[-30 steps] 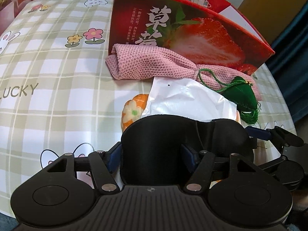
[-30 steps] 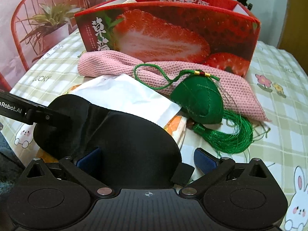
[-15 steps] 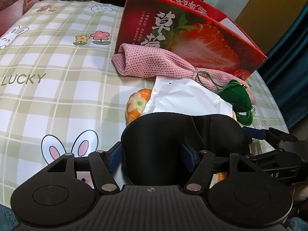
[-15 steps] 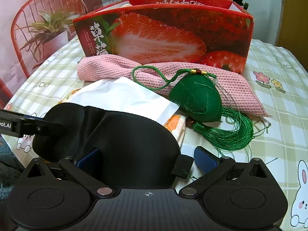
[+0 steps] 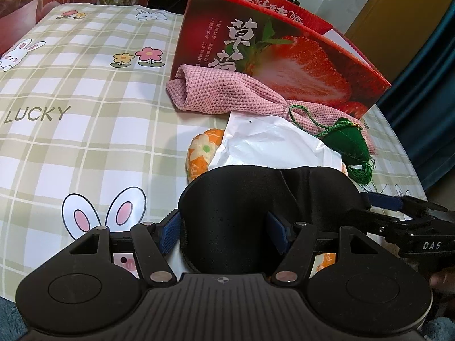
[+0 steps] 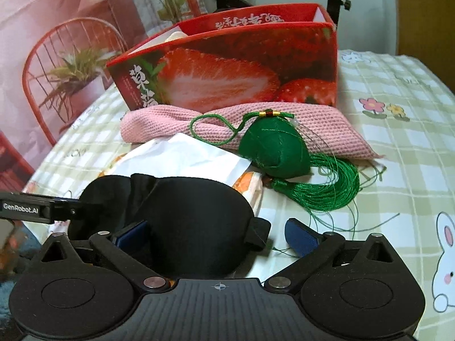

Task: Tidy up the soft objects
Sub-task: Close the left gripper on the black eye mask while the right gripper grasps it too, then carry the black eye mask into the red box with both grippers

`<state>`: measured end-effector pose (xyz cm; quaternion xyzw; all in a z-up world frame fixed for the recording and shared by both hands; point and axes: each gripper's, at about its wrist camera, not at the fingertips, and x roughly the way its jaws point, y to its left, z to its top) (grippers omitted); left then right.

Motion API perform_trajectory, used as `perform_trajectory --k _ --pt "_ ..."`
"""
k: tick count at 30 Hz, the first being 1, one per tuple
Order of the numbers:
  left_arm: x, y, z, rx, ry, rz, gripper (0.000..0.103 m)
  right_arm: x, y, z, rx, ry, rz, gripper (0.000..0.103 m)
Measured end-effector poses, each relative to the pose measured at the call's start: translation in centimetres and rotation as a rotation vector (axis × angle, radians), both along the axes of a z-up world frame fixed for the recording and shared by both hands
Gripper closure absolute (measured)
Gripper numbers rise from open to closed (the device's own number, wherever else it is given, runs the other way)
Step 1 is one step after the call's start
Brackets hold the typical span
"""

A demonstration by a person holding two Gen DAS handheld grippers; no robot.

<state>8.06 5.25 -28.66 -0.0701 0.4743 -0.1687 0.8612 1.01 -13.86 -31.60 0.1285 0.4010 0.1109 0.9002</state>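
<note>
A black padded eye mask (image 5: 256,199) lies across both grippers; it also shows in the right wrist view (image 6: 184,216). My left gripper (image 5: 224,230) has one cup of the mask between its blue pads. My right gripper (image 6: 216,230) is open wide, with the mask's other cup between its fingers, touching only the left pad. Beyond lie a white plastic bag (image 5: 273,145), an orange floral cushion (image 5: 202,153), a green tasselled sachet (image 6: 273,153) and a rolled pink knit cloth (image 6: 256,125). A red strawberry box (image 6: 227,74) stands open behind them.
The table (image 5: 71,130) has a green plaid cloth with rabbits and flowers. Its near edge runs under both grippers. A blue curtain (image 5: 426,85) hangs at the right; a backdrop picturing a red chair and potted plant (image 6: 65,76) stands beyond the table's far-left edge.
Both grippers have lifted and pulled back a little with the mask; the cameras see more of the table and box. The other soft objects have not moved.
</note>
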Motion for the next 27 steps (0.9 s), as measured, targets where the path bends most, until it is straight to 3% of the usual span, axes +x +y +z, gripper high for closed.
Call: perform_trajectory --k 6,8,16,19,20,25,27 --pt "0.0 0.1 0.0 -0.010 0.001 0.005 0.036 0.1 0.5 -0.2 0.005 0.008 0.026 0.014" --pt "0.0 0.2 0.0 -0.012 0.001 0.005 0.037 0.2 0.5 -0.2 0.011 0.004 0.030 0.023" --pt "-0.9 0.0 1.3 -0.038 -0.052 -0.020 0.042 -0.8 1.1 2.4 -0.047 -0.123 0.056 0.043" --pt "-1.1 -0.2 1.6 -0.038 -0.071 -0.026 0.049 -1.1 1.1 3.4 -0.047 -0.159 0.064 0.056" --pt "-1.2 -0.2 1.7 -0.043 -0.076 -0.026 0.055 -1.1 1.0 3.5 -0.041 -0.163 0.068 0.064" --pt "-1.4 0.0 2.0 -0.056 -0.100 -0.012 0.070 -1.1 0.8 3.9 -0.018 -0.170 0.072 0.080" --pt "-1.6 -0.1 2.4 -0.056 -0.119 -0.016 0.074 -1.1 0.6 4.1 -0.008 -0.171 0.069 0.080"
